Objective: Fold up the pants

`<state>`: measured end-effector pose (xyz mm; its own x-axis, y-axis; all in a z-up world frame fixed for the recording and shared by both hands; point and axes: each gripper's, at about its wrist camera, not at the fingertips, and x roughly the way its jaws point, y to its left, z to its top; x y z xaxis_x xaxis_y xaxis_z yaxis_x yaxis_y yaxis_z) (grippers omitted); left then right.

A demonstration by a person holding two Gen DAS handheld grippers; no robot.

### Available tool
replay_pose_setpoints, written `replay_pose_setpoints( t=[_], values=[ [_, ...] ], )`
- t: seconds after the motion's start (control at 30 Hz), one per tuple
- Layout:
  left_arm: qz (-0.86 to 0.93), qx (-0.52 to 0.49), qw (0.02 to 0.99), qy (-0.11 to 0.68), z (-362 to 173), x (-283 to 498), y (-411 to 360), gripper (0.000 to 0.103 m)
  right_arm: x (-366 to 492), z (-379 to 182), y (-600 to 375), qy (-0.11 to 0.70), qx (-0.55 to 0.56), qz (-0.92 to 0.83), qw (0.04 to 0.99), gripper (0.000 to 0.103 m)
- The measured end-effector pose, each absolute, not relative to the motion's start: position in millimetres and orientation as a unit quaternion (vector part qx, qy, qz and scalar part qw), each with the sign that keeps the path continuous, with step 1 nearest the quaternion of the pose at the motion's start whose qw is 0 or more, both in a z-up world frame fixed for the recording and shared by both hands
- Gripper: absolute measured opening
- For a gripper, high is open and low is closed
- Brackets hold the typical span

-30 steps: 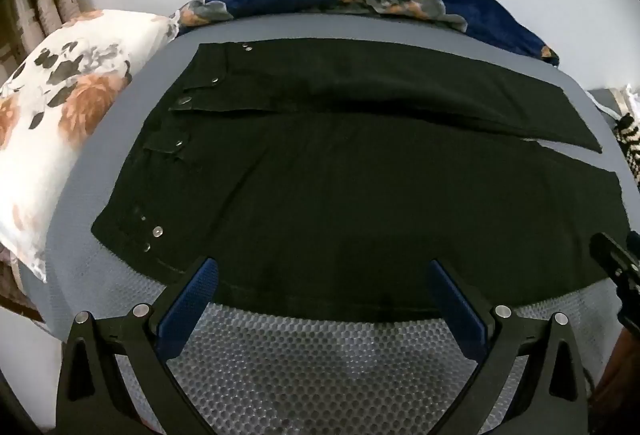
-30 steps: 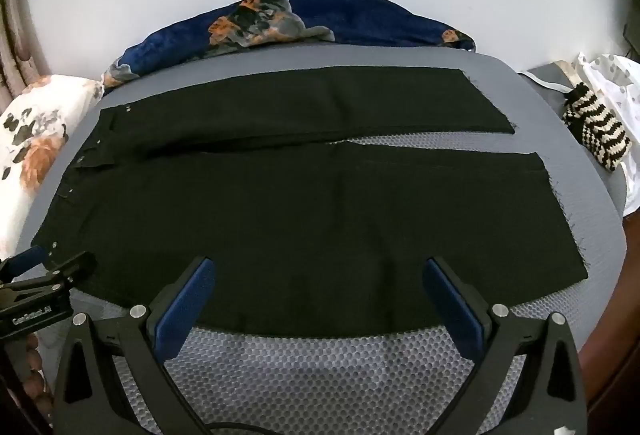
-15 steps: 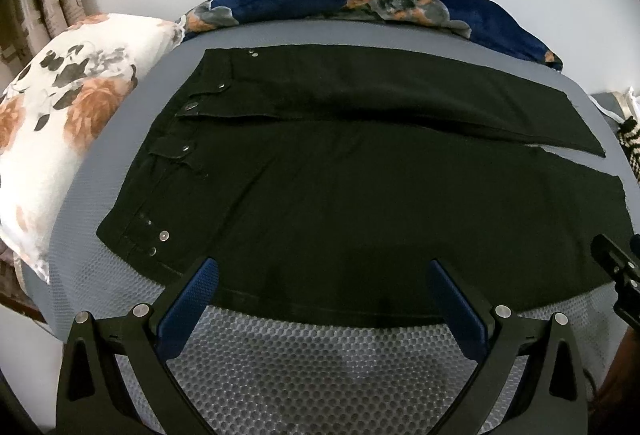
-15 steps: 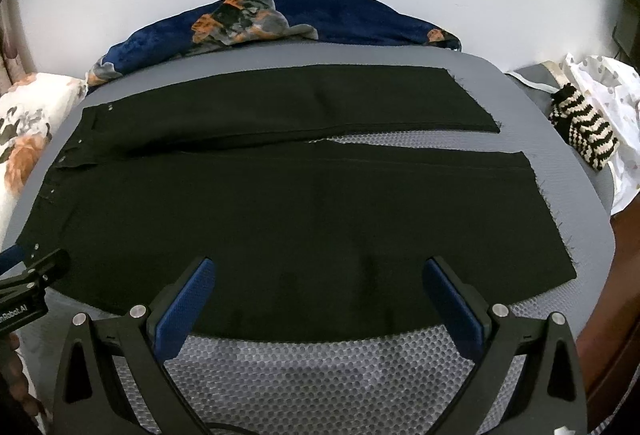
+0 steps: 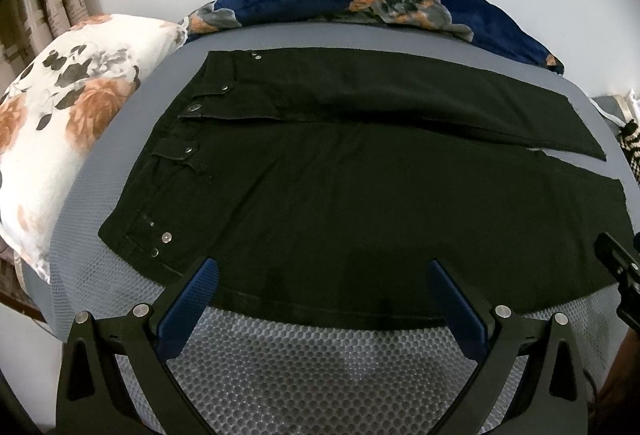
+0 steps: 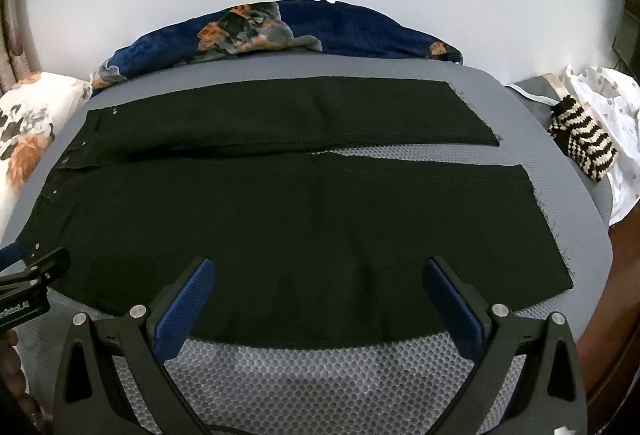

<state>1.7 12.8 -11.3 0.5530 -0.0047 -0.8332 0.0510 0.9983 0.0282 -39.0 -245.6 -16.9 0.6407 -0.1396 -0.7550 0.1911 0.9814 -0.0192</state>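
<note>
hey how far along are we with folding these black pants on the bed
Done: the black pants lie spread flat on the grey mattress, waistband left, legs apart.
In hand: nothing. The left tongs and right tongs are both open above the near edge of the pants, gripping no fabric.
Left: every fold. No leg lies over the other yet.

Grey mesh bed (image 5: 320,367) carries flat black pants (image 5: 360,203), pillow (image 5: 60,123), blanket (image 5: 400,3).
</note>
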Motion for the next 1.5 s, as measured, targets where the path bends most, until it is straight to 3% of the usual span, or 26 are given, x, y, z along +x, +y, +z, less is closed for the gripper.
replay_pose_setpoints(
  t=[1.5],
  values=[
    [-0.025,0.033,0.886,0.461,-9.3,6.5,8.3,0.103,-28.8,-17.5,-240.3,0.424,0.027,-0.08,0.902,0.103]
  ],
)
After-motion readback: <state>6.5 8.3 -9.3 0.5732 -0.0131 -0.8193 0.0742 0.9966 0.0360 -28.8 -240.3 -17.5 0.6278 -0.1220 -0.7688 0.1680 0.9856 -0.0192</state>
